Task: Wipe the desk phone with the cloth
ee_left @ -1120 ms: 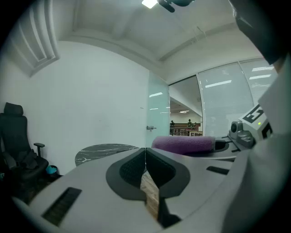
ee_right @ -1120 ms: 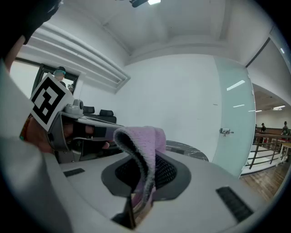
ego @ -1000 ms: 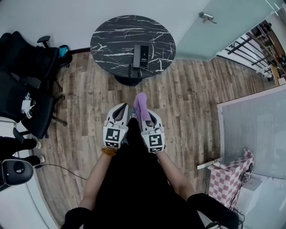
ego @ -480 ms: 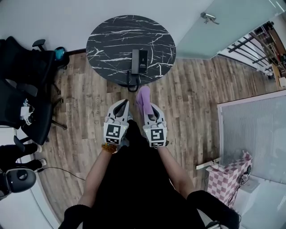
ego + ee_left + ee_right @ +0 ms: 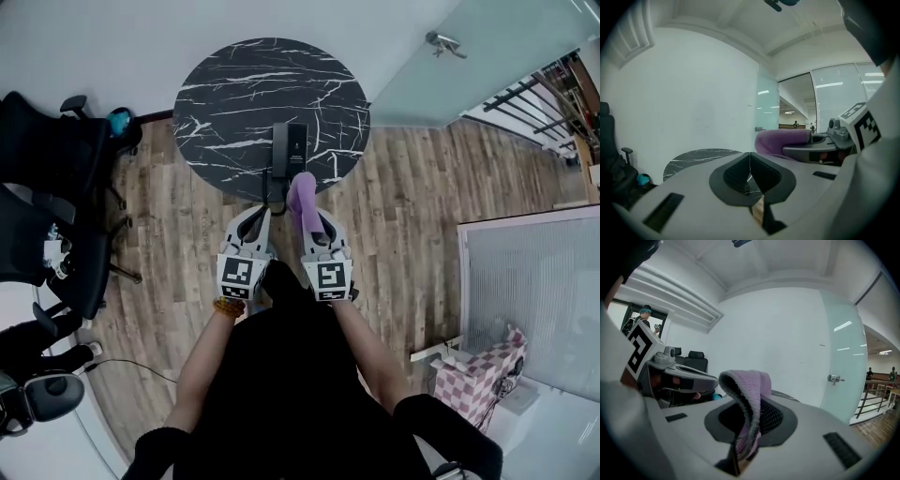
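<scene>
Location type: office.

Identifying features:
- Round black table with white marble veining (image 5: 234, 84), carrying a black desk phone (image 5: 290, 150).
- Black swivel office chairs on castor bases (image 5: 56, 159), grouped beside the table.
- Frosted glass door (image 5: 487, 66) fitted with a metal lever handle (image 5: 442, 40).
- Wood-look plank floor (image 5: 412, 206) and plain white walls.
- Ribbed translucent partition panel (image 5: 534, 291).
- Full-height glazed partitions (image 5: 834, 108) opening onto a corridor lit by ceiling strip lights.

Black clothes (image 5: 281, 375), bracelet (image 5: 228, 307); grey left gripper (image 5: 255, 215) (marker cube (image 5: 239, 279)).
</scene>
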